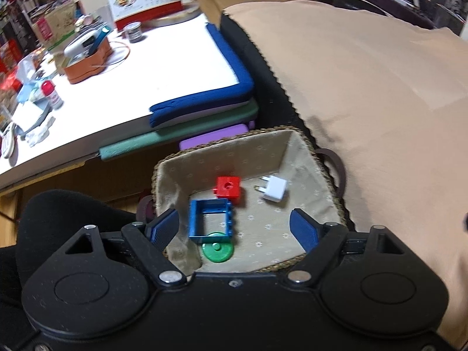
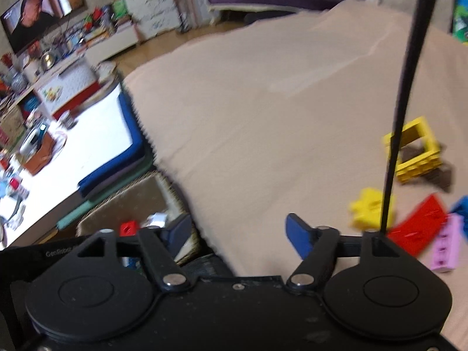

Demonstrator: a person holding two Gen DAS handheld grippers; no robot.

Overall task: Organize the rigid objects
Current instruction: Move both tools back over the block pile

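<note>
Both jaws stand apart w/ nothing in them. Left gripper (image 1: 234,228) hangs over the basket (image 1: 318,152), which has a red block (image 1: 228,187), blue frame (image 1: 210,218), green disc (image 1: 218,252) & white plug (image 1: 273,190) inside. Right gripper (image 2: 238,232) is over the tan cloth (image 2: 263,117). Only its view shows the loose toys: yellow frame (image 2: 415,152), yellow block (image 2: 368,207), red piece (image 2: 418,228), pink brick (image 2: 446,247). A black rod (image 2: 409,93) cuts across them. White table (image 1: 163,67) sits beside the basket.

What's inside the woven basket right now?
Inside the fabric-lined woven basket: red block, white plug adapter, blue square frame overlapping a green disc. The near corner is hidden by the gripper.
</note>
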